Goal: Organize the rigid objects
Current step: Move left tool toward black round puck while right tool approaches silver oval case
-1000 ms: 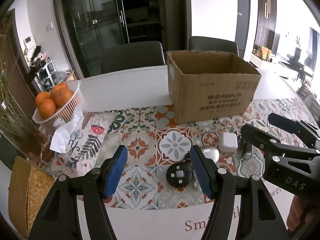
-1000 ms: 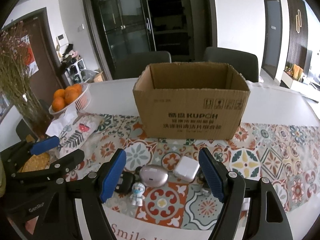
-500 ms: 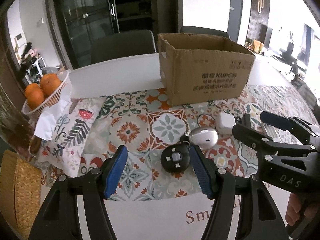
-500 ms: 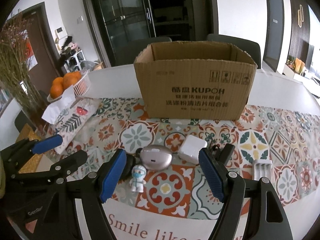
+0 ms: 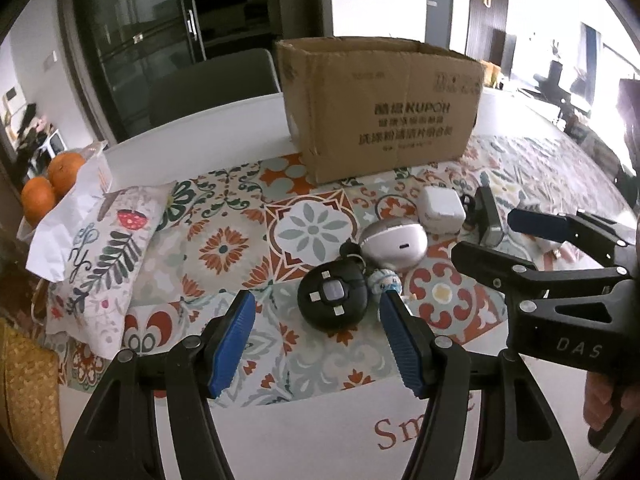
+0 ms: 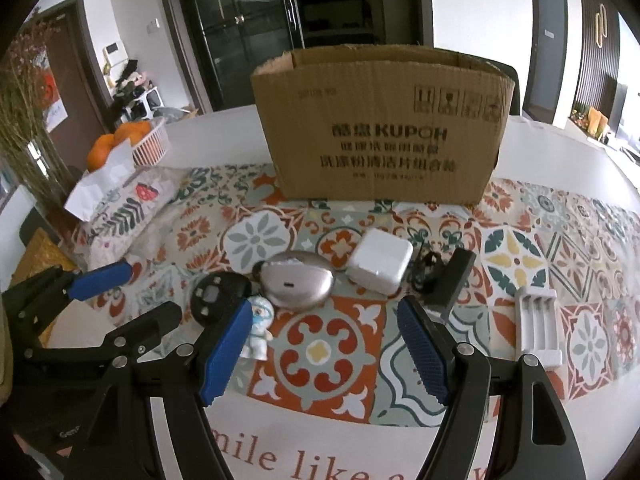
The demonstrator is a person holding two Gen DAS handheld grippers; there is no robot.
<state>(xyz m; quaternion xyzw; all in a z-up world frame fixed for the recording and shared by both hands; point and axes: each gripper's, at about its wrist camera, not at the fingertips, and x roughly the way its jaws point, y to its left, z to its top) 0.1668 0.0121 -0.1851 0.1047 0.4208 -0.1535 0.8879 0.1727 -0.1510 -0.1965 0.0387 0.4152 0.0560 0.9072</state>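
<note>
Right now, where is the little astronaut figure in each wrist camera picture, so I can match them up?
Left wrist view: the astronaut figure lies just right of center, between the black round gadget and the silver oval case.
Right wrist view: it stands lower left of center, by the hand-held gripper's left pad.
Shared landmark: the cardboard box behind.

Open cardboard box [image 6: 380, 128] upright at 12 o'clock. In front, clustered: black round disc [image 5: 333, 300] flat, silver oval case [image 6: 297, 281], white cube charger [image 6: 380, 261], small astronaut figurine [image 6: 258, 330] standing.
</note>
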